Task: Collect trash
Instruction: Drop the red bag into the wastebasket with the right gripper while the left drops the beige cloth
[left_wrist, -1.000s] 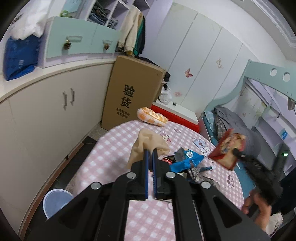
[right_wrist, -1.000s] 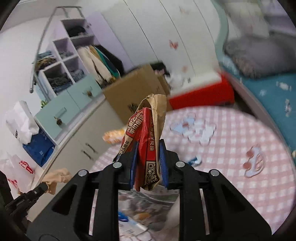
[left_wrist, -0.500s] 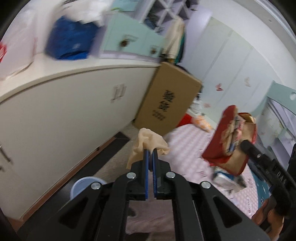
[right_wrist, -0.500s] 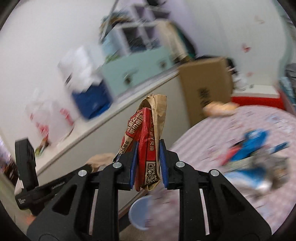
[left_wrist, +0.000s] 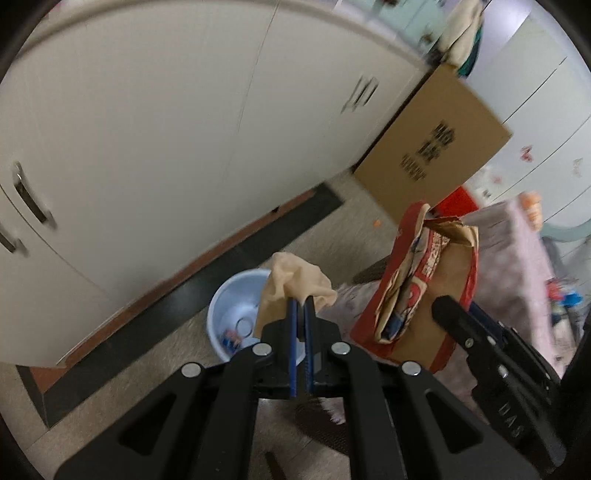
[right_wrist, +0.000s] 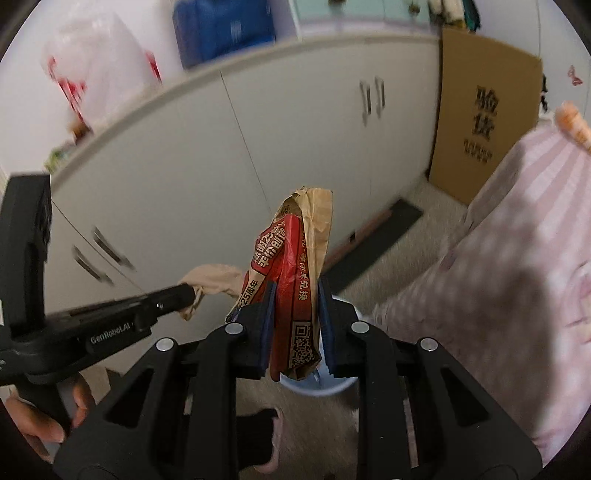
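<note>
The left gripper (left_wrist: 300, 310) is pinching a beige rag (left_wrist: 295, 282) above the bin (left_wrist: 236, 299); only this view is showing scraps inside. The right gripper (right_wrist: 294, 295) is clamping a red bag (right_wrist: 291, 266), hiding most of the bin.

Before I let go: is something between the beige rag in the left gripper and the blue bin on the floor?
Nothing visible blocks it. The beige rag, held in the left gripper, hangs over the blue bin, whose mouth is open. The right gripper holds the red paper bag beside it.

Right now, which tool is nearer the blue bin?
Likely the left. The left tool, holding a tan rag, hangs over the bin; the right tool, holding a wrapper, also hovers above it.
</note>
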